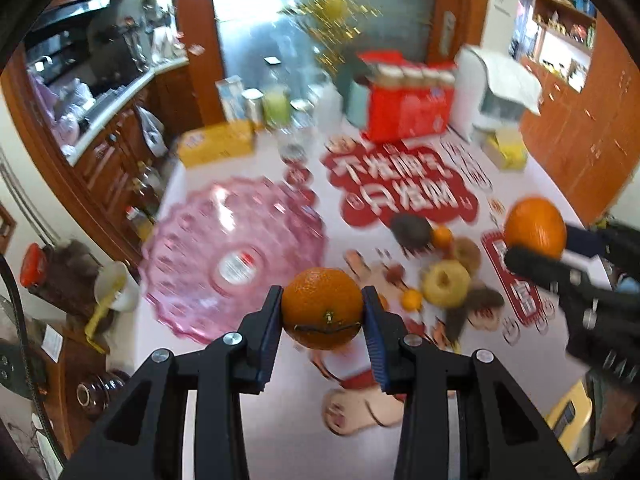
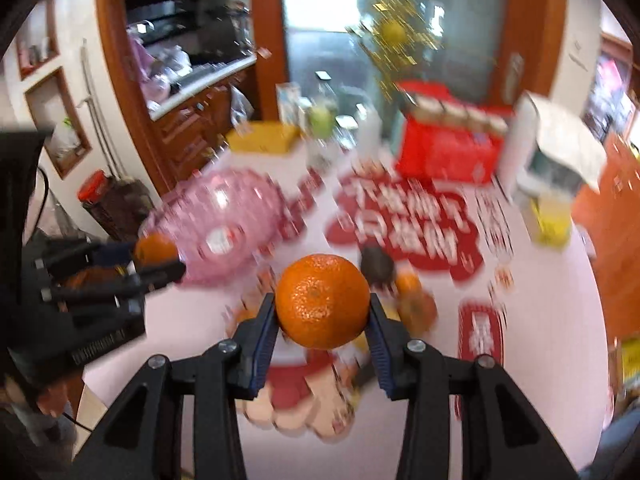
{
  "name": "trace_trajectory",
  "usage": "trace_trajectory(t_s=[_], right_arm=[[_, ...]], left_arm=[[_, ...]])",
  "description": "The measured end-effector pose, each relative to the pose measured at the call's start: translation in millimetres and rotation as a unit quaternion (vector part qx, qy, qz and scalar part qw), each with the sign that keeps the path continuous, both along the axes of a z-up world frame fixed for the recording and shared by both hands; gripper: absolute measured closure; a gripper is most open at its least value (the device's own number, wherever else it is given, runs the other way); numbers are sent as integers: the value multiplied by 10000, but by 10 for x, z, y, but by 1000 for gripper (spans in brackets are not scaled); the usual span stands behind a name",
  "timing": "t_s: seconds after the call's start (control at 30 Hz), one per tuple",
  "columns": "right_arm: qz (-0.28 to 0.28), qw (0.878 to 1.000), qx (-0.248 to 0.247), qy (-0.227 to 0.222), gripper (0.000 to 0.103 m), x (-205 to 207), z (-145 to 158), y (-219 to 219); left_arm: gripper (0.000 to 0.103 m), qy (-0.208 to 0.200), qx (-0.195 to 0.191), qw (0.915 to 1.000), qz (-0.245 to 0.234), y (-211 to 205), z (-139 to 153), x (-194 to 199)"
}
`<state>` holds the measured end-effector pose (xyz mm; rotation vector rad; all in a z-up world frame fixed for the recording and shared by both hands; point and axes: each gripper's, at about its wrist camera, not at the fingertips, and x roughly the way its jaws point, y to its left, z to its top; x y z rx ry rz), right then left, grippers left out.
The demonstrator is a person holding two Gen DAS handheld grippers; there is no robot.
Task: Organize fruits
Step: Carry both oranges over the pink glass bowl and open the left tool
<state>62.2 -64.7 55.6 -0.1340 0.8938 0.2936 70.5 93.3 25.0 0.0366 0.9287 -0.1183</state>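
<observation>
Both tongs are closed on fruit: an orange (image 1: 322,308) is clamped between the pads of the left tongs (image 1: 322,314), a second orange (image 2: 322,301) between the pads of the right tongs (image 2: 322,322). Both are carried clear above the table (image 1: 280,420).

Risks, as judged from here:
- Each orange is pinched at its widest line only; round, slick peel, so a slip out is likely under a fast swing or a loosened grip.
- Heavy blur is seen in both views, so the speed looks high; the pink glass bowl (image 1: 234,256), ahead-left of the left tongs, could be struck or overshot.
- Both tongs are probably headed for the same bowl; a clash is possible above it.
- The fruit pile (image 1: 444,276), ahead-right of the left tongs (apple, avocado, small citrus), could be knocked on a low pass.

Pose: both tongs are pitched steeply down over the table, side by side, well apart.
</observation>
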Motion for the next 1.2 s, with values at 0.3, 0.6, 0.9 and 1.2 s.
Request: trace_trajectory(t_s=[0.3,0.6,0.9,1.2], right_arm=[[310,9987,282,297,61,751,-103,847],[550,9933,83,1015,60,1045,-903,1434],[436,9876,-230,1492,60,1322,-1467,1510],[523,9851,-417,1581,59,1389,-1710,1549]], left_arm=[[66,226,-140,9965,792,908,-212,553],[66,818,-194,9915,989,1227,-952,806],[66,1243,-123,9887,825,1174,-1487,1134],[65,1492,-31,9855,810,1178,-1769,1267]])
